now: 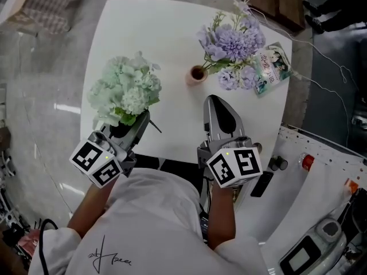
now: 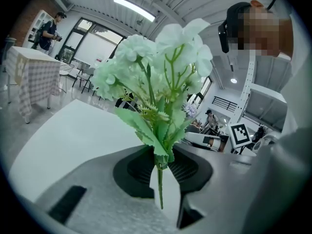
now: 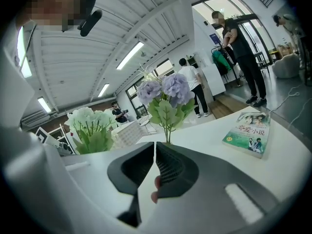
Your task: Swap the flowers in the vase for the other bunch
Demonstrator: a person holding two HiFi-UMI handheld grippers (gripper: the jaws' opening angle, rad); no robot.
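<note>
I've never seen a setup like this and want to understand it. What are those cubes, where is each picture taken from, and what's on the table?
There is no robot: a person holds a grasping tool in each hand, and the patterned cubes are parts of those tools. One picture comes from a camera on the person's head, looking down. The other two come from cameras riding on each tool, looking along its jaws. On the white table are a small vase, a purple bunch at it (in or beside, I cannot tell) and a book. The left tool is clamped on the stem of a pale green bunch. The right tool points toward the vase, jaws barely apart and empty.
</note>
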